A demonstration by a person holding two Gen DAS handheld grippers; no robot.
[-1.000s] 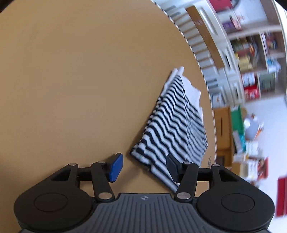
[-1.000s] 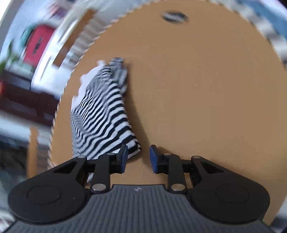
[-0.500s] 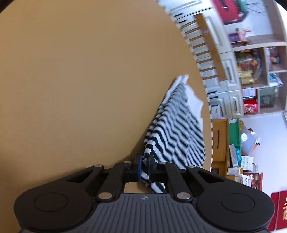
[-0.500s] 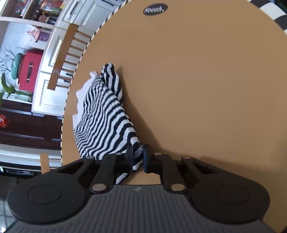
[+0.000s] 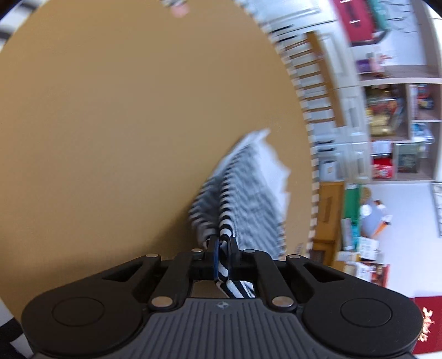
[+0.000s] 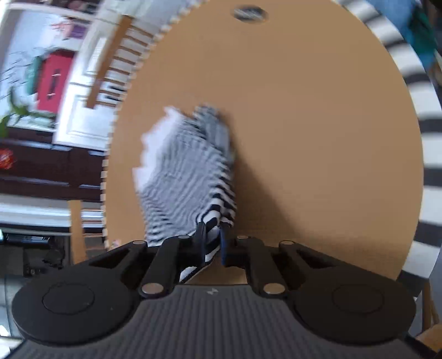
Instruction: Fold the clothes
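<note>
A black-and-white striped garment (image 5: 248, 193) lies partly folded on a round tan table (image 5: 110, 124), close to its right rim in the left wrist view. My left gripper (image 5: 224, 243) is shut on one near corner of it, and the cloth rises off the table to the pads. In the right wrist view the same striped garment (image 6: 187, 171) stretches away near the table's left rim. My right gripper (image 6: 212, 234) is shut on another near corner, which is lifted too. A white part of the cloth shows at the far end. Both views are blurred.
The tan table (image 6: 317, 138) has a striped rim and a dark logo patch (image 6: 250, 13) at its far side. Beyond the rim stand a wooden chair back (image 5: 312, 77), shelves (image 5: 395, 110) and white cabinets (image 6: 83, 91). A red cabinet (image 6: 51, 80) stands further off.
Both grippers closed on the garment's near corners, one each, and then rose, lifting that edge off the table. The cloth now hangs stretched from the pads.
</note>
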